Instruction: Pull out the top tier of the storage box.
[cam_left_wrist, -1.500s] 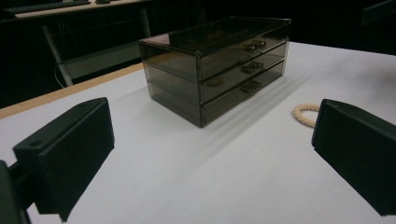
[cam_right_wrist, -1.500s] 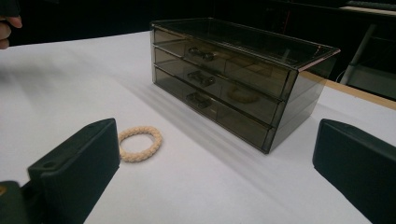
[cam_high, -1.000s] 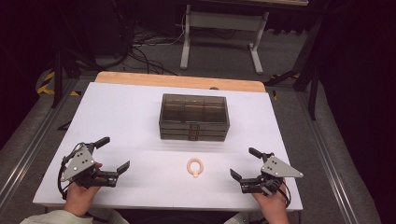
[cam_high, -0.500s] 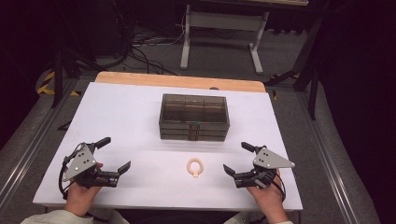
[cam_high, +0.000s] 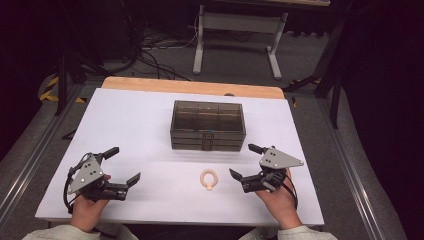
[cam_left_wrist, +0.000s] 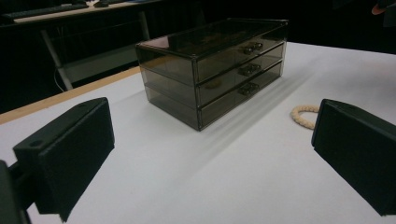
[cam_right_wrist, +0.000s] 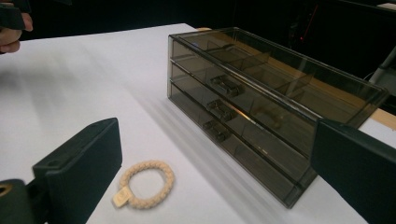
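Near the front edge of the white table (cam_high: 125, 125), the left tool (cam_high: 122, 167) sits by the front left corner with its jaws spread wide, holding nothing and touching nothing, with bare tabletop all around it. The right tool (cam_high: 241, 162) is toward the front right, jaws also wide apart and empty. Between the two tools, closer to the right one, the cream beaded bracelet (cam_high: 208, 179) lies flat on the table, apart from both; a small tag on it shows in the right gripper view, its writing too small to read. Farther back, mid-table, stands the smoky transparent three-drawer box (cam_high: 208, 125), drawers closed, with free table on every side.
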